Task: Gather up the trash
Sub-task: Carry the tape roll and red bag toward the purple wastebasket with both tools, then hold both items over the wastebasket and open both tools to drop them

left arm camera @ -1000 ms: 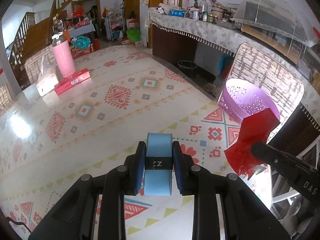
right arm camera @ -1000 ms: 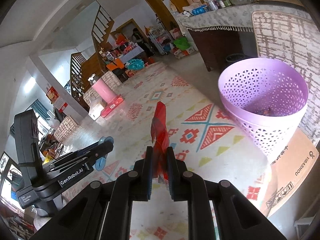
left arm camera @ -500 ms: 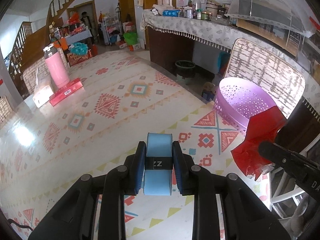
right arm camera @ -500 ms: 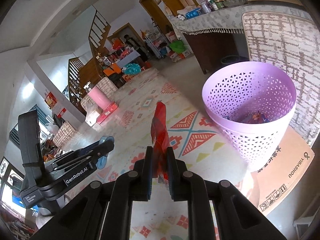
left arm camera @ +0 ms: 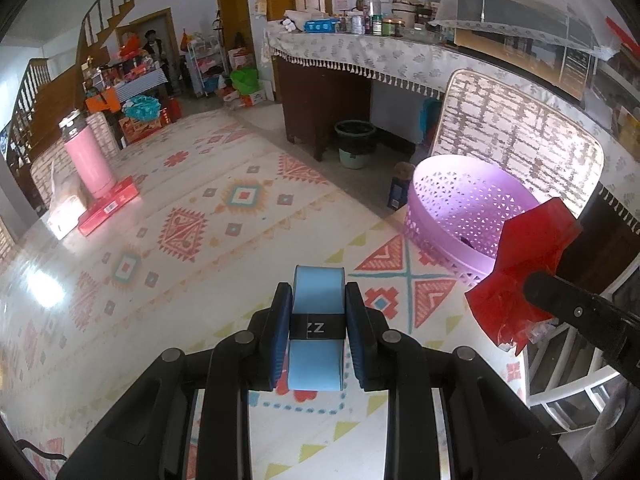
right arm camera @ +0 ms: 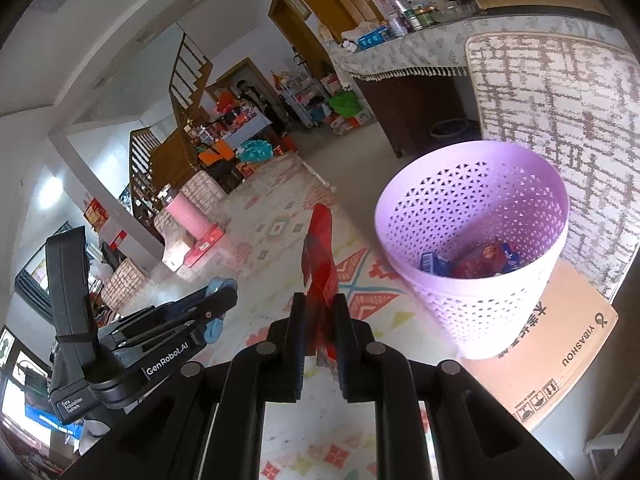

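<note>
My left gripper (left arm camera: pixel 319 308) is shut on a light blue roll with a black band (left arm camera: pixel 319 300), held above the patterned table. My right gripper (right arm camera: pixel 319 312) is shut on a red plastic wrapper (right arm camera: pixel 320 248). The wrapper also shows at the right of the left wrist view (left arm camera: pixel 520 264), just in front of the purple perforated basket (left arm camera: pixel 440 216). In the right wrist view the basket (right arm camera: pixel 480 296) stands on a cardboard sheet to the right of the wrapper, with several wrappers inside (right arm camera: pixel 480 260). The left gripper shows at the lower left there (right arm camera: pixel 212 312).
A pink bottle (left arm camera: pixel 86 156), a red box (left arm camera: pixel 108 206) and a tissue pack (left arm camera: pixel 64 204) stand at the table's far left. A patterned chair back (left arm camera: pixel 516 136) rises behind the basket. A cloth-covered counter (left arm camera: pixel 360 52) with jars lies beyond.
Both grippers have moved toward the purple basket, which is now nearer and larger in both views; its contents now show. Both grips are unchanged.
</note>
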Tool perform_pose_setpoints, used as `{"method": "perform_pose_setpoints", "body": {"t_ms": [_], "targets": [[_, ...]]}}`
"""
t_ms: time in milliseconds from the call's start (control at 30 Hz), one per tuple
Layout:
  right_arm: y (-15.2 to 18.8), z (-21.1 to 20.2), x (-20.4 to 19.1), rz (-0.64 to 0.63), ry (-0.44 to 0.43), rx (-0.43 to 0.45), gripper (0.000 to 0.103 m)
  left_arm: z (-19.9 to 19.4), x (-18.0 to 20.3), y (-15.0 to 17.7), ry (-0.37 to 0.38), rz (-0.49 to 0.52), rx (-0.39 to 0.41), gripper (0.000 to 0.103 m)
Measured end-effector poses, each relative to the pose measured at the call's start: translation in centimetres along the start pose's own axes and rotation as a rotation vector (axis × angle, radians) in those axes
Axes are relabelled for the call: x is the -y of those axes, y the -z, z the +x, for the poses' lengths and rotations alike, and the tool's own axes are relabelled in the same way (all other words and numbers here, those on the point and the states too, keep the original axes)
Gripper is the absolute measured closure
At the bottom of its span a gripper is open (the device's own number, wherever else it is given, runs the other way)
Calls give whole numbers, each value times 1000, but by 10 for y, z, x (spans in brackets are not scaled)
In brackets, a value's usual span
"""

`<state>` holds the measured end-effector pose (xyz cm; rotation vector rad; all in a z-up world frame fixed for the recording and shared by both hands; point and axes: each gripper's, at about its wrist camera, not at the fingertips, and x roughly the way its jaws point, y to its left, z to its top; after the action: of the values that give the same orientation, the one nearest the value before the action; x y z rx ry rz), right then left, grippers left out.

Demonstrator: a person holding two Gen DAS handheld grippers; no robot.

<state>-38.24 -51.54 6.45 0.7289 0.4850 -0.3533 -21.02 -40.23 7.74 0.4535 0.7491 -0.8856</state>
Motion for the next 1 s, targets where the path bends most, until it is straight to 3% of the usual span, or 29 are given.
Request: {"method": "perform_pose_setpoints", "body": {"t_ms": [433, 1000], "targets": [[-22, -10, 29, 38, 36, 30, 89, 14, 28, -26, 23, 53, -5, 78], [-60, -22, 72, 82, 117, 91, 89, 35, 95, -84, 84, 170, 23, 78]]}}
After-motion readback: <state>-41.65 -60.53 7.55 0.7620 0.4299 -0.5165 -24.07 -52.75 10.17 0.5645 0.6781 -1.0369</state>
